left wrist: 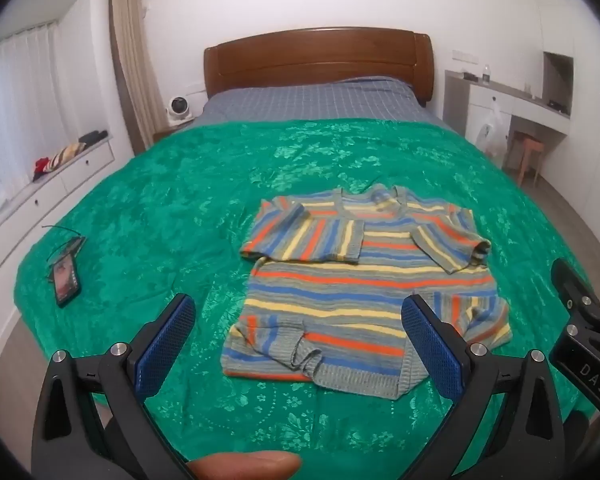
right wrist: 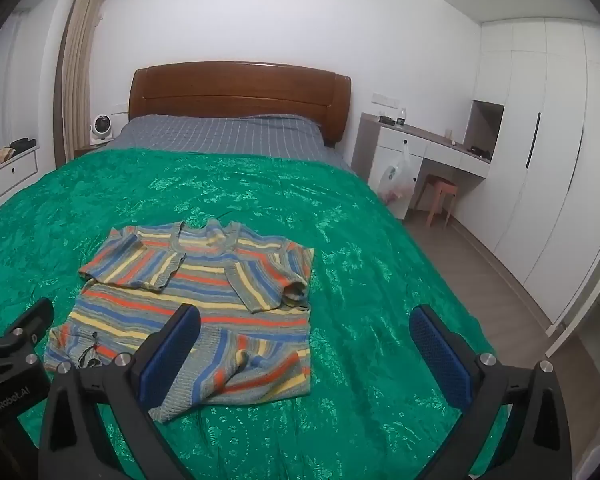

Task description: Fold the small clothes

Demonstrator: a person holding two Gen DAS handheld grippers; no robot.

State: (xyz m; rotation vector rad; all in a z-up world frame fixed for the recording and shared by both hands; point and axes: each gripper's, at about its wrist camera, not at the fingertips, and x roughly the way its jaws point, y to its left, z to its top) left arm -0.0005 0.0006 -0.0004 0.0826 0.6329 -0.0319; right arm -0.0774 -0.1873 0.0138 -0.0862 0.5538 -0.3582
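Observation:
A small striped knit sweater (left wrist: 364, 280) (right wrist: 204, 300) in orange, blue, yellow and grey lies on the green bedspread (left wrist: 180, 208) (right wrist: 380, 280), both sleeves folded across its chest and its hem rumpled. My left gripper (left wrist: 300, 320) hovers above the sweater's near hem, jaws wide open, nothing between the blue pads. My right gripper (right wrist: 306, 332) hangs over the sweater's lower right part and the bedspread beside it, also wide open and empty. Each gripper shows at the edge of the other's view. A fingertip (left wrist: 244, 466) shows at the bottom of the left wrist view.
A phone (left wrist: 65, 278) with a cable lies on the bedspread at the left. Beyond are grey bedding (left wrist: 320, 100), a wooden headboard (right wrist: 240, 88), a drawer ledge (left wrist: 40, 196) at the left, and a desk (right wrist: 432, 148), a stool (right wrist: 440, 196) and wardrobes (right wrist: 540, 160) at the right.

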